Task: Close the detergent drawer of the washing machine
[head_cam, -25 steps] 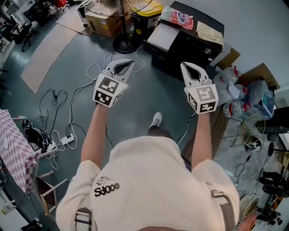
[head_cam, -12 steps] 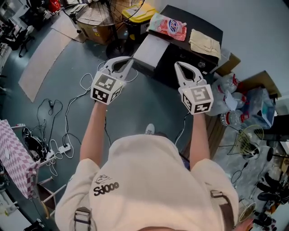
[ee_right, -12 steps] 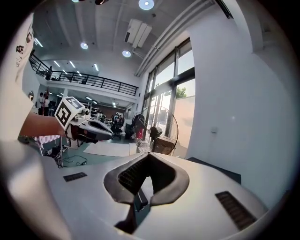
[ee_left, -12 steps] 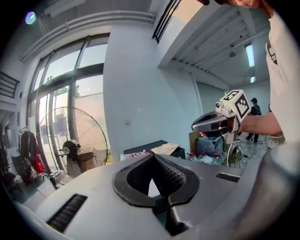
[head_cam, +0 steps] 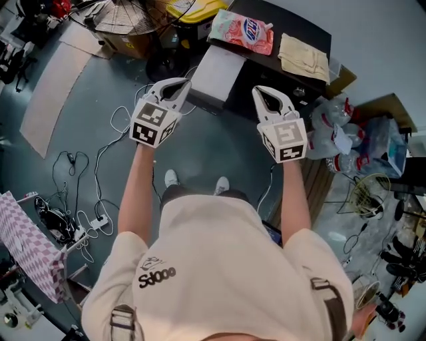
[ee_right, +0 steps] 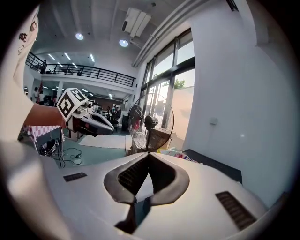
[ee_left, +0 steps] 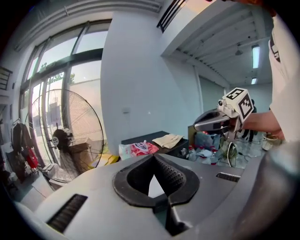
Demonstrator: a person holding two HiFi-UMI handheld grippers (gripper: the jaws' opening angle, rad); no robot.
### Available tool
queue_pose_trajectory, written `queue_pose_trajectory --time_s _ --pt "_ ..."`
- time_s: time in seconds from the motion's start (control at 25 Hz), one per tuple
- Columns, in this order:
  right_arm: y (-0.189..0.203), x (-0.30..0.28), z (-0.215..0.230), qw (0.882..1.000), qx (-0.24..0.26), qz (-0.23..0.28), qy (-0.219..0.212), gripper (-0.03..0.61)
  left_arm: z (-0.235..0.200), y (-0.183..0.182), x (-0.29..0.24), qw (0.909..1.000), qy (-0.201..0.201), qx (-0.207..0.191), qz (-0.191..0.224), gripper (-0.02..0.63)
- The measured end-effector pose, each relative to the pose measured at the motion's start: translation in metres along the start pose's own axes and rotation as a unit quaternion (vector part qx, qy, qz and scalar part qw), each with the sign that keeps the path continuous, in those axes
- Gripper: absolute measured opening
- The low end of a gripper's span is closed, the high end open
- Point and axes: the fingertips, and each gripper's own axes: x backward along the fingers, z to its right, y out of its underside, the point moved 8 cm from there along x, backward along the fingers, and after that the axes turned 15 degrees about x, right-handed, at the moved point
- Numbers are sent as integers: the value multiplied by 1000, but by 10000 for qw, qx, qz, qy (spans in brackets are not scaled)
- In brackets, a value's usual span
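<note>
Pink pouch [head_cam: 241, 28] and beige cloth [head_cam: 303, 56] are laid on the black washing machine [head_cam: 303, 26], its white detergent drawer [head_cam: 214, 72] pulled out. Fingers of left gripper [head_cam: 187, 84] and right gripper [head_cam: 256, 91] are closed, empty.

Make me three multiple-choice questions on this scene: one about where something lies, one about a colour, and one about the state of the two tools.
1. Where does the pink pouch lie?
A) on the black machine's top
B) on the floor among the cables
C) inside the fan's cage

2. What colour is the cloth beside the pouch?
A) blue
B) pale yellow
C) red

3. How do the jaws of the left tool and the right tool stand?
A) both wide apart
B) both together, with nothing between them
C) each closed on a bottle

Answers:
1 A: the head view shows the pouch lying flat on the black top.
2 B: the folded cloth looks pale yellow against the black surface.
3 B: in each tool's own view the jaws meet at the tip, with nothing between them.
</note>
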Motion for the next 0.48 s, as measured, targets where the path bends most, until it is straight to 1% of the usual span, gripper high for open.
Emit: queue_pose_trajectory --time_s 0.12,0.2,0.28,0.36,0.4,0.48 --pt "3 -27 -19 9996 -206 -177 50 3 -35 13 -7 9994 331 54 -26 17" --pt "5 -41 -31 9986 -342 -352 176 3 -58 21 -15 9978 656 29 -27 17" --pt "8 -54 -40 9969 -447 -551 353 3 -77 29 -25 9951 980 -153 -1 17" --pt "15 -67 -48 9935 -682 -743 524 3 -94 38 -32 9921 1208 -330 47 18" --pt "19 -73 -52 9910 -845 -831 617 5 -101 43 -36 9906 1314 -377 30 18" --pt "29 -83 -63 9849 -1182 -989 788 5 -115 56 -44 9867 1570 -397 -142 18"
